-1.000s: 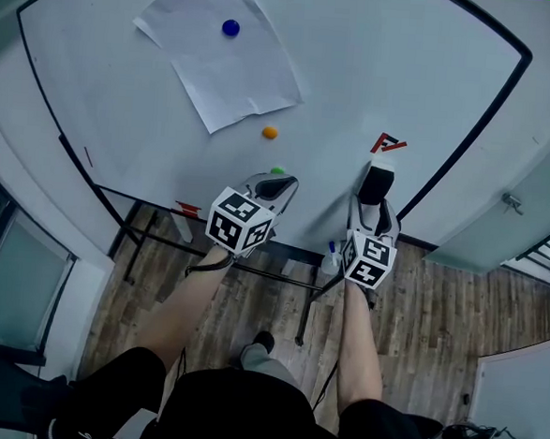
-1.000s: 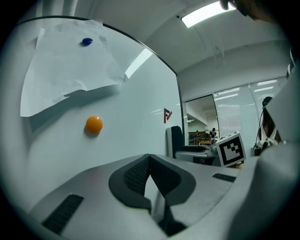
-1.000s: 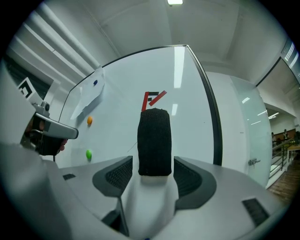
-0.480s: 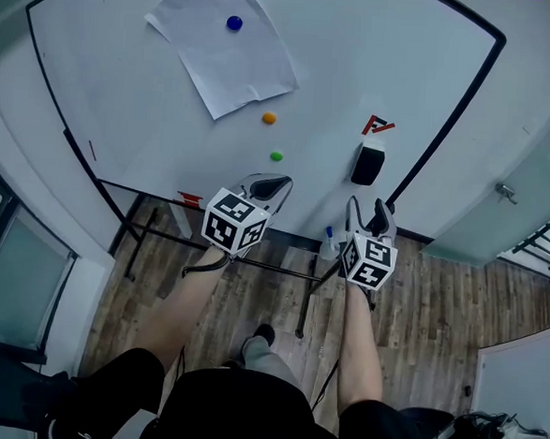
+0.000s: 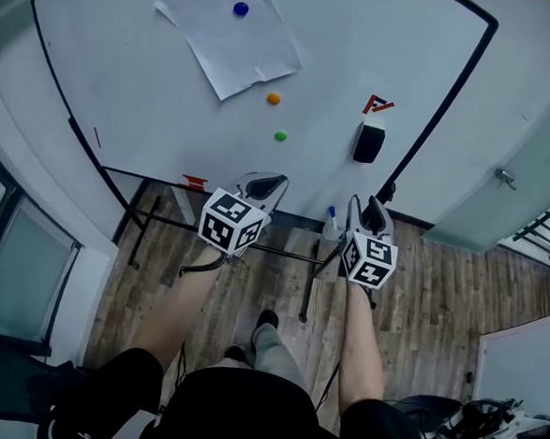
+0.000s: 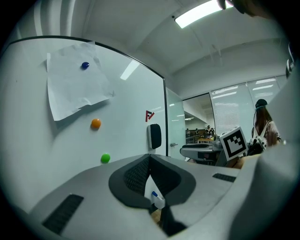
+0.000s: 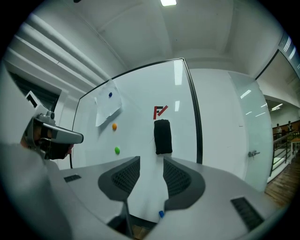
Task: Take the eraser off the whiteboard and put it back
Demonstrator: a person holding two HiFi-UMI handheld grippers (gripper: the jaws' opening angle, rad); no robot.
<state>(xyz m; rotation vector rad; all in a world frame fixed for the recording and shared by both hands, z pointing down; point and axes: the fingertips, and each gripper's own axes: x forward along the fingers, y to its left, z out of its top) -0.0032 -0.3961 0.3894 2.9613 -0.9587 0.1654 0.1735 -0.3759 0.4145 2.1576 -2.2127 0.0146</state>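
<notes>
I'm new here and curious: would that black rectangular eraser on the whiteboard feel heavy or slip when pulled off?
Probably light: the black rectangular eraser clings unsupported to the upright whiteboard. Its matte, soft-looking surface likely grips well.

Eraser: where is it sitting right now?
In the head view the black eraser sticks to the whiteboard near its right edge, just below the red mark and right of the green magnet.
</notes>
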